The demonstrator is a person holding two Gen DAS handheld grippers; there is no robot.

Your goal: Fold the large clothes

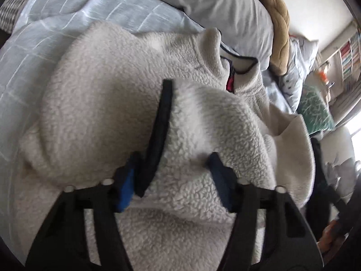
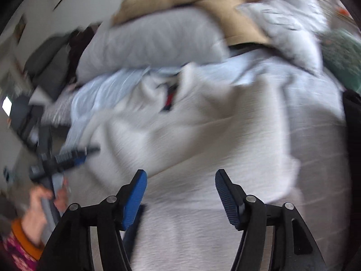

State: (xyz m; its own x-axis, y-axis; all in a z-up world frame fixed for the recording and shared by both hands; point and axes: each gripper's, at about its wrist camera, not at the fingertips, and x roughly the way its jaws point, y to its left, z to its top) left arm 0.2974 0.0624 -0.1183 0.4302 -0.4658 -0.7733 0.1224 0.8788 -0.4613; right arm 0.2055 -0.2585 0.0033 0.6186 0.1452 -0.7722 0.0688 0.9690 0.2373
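The bed [image 1: 27, 63], spread with a pale grey-blue cover crossed by thin white lines, fills the ground beyond both pairs of fingers. At its far end, well ahead of the fingers, a large grey pillow [image 1: 225, 6] leans under a tan plush blanket [image 1: 277, 22]; a smaller patterned pillow [image 1: 300, 72] and a green cushion [image 1: 315, 108] sit off to the right of the left gripper's fingers.

The cream fleece jacket [image 1: 108, 85] lies on the bed directly under and ahead of the left gripper [image 1: 174, 176]. Its collar, with dark binding and a red tab [image 1: 230, 82], points away from the fingers. A dark-trimmed edge [image 1: 158, 124] runs from the middle of the fleece back toward the left-hand finger and ends just beside its blue pad. The left gripper's fingers [image 1: 126, 187] stand partly apart and sink into a raised fold of fleece that bulges between them; whether the pads actually press and hold it, I cannot tell.

In the blurred right wrist view the same jacket [image 2: 203, 124] spreads ahead of the right gripper [image 2: 180, 194], whose fingers [image 2: 134, 201] are well apart with nothing held; only fleece shows below the gap. To the left of these fingers, the other gripper [image 2: 65, 158] reaches onto the jacket's near edge, gripped by a hand [image 2: 42, 201] with an orange cuff [image 2: 22, 237] over a patterned sleeve. Dark grey furniture stands beyond it, too smeared to identify.
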